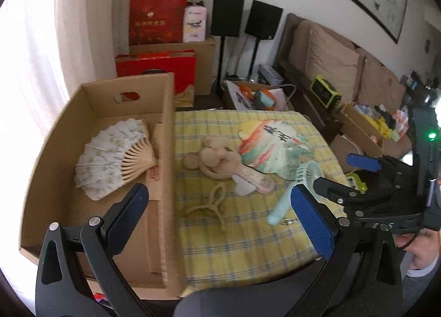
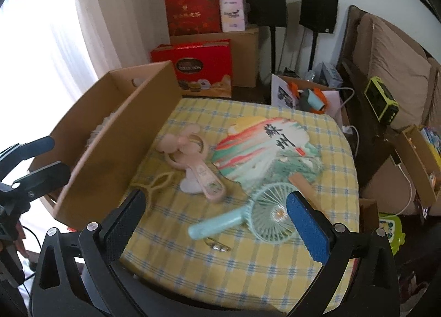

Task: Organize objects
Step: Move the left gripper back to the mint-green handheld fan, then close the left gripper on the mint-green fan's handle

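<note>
The left hand-held gripper point(image 1: 217, 212) hangs wide open and empty over the near wall of the cardboard box point(image 1: 169, 135), and the right hand-held gripper point(image 2: 215, 217) is equally spread, holding nothing, above the near edge of the worktop point(image 2: 248, 270).

Just ahead of the right one lies the teal handheld fan point(image 2: 248, 219), light rigid plastic with a thin cage that would probably flex. Its smooth handle, pointing toward the left finger, is the sensible place to pinch it.

Beside it the pink handheld fan point(image 2: 193, 162) has soft-looking ears and a firm handle, again the best hold.

The flat painted fan point(image 2: 261, 148) is thin, light and easily creased, so its wooden handle near the teal cage suits a grip.

A floppy beige loop point(image 2: 157, 181) lies near the box, and a small metal clip, possibly a hairpin point(image 2: 217, 245), sits by the teal handle.

Inside the box rests one open folding fan point(image 1: 115, 157), paper on slender ribs and fragile.

That makes four fans: two handheld, one flat, one folding.
</note>
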